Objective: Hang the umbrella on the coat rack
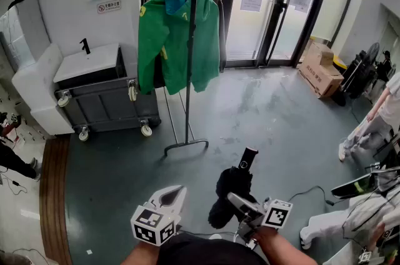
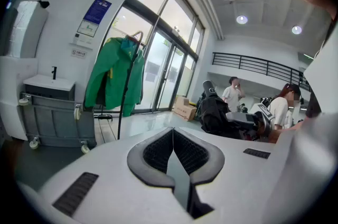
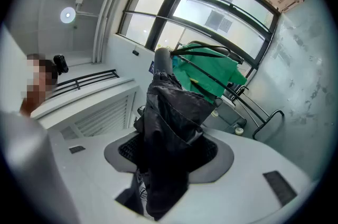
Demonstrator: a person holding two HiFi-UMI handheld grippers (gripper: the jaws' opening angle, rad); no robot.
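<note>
Grey lobby floor (image 1: 262,107) runs up to the glass doors (image 1: 275,1). One coat rack (image 1: 189,70) stands on it, crowded with green jackets (image 1: 175,39); how many, I can't tell. One folded black umbrella (image 1: 232,190) is clamped in the right gripper (image 1: 240,202). Its long axis runs forward from the jaws, with the handle (image 1: 248,159) end leading. From there the rack lies ahead and off to the left, well apart. Of the two grippers, the left gripper (image 1: 173,196) is on the rack's side but carries nothing, its jaws pressed together.
</note>
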